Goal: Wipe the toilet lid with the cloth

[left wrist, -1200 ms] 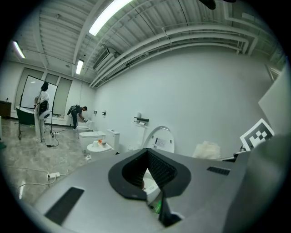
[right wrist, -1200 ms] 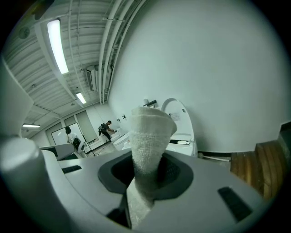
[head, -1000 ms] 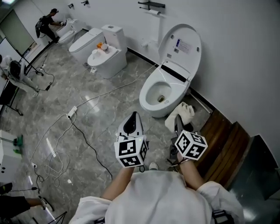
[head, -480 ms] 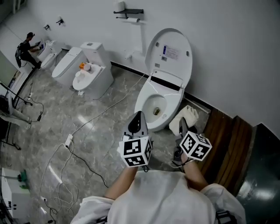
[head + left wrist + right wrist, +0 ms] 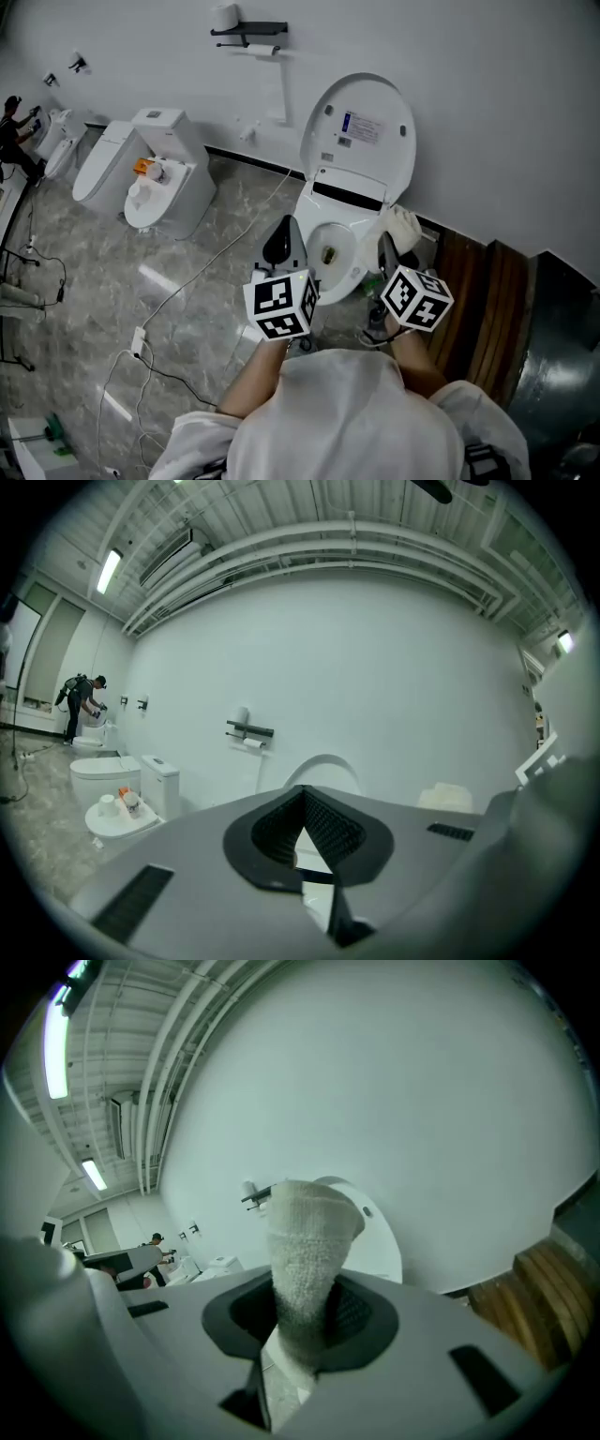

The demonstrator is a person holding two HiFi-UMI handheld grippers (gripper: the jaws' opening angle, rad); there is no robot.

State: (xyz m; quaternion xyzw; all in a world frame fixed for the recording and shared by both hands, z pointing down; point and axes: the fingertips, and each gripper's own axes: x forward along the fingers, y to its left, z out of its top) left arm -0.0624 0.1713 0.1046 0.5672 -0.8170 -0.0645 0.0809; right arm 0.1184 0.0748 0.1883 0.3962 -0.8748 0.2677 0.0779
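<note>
A white toilet stands against the wall with its lid (image 5: 361, 131) raised upright and its bowl (image 5: 330, 251) open below. My right gripper (image 5: 386, 246) is shut on a white cloth (image 5: 403, 228), which sticks up from its jaws beside the bowl's right edge; in the right gripper view the cloth (image 5: 307, 1255) rises in front of the lid (image 5: 377, 1232). My left gripper (image 5: 282, 239) is shut with nothing in it and hovers at the bowl's left side. The left gripper view has the lid (image 5: 323, 769) straight ahead past the shut jaws (image 5: 302, 816).
Two other toilets (image 5: 159, 183) stand to the left along the wall, one with small items on its lid. A paper holder (image 5: 248, 33) hangs on the wall. Cables (image 5: 187, 281) trail over the marble floor. Wooden steps (image 5: 478, 295) lie at the right. A person (image 5: 19, 122) works far left.
Both grippers have travelled forward toward the toilet, the cloth going along in the right one. The toilet now sits nearer and more central in the head view.
</note>
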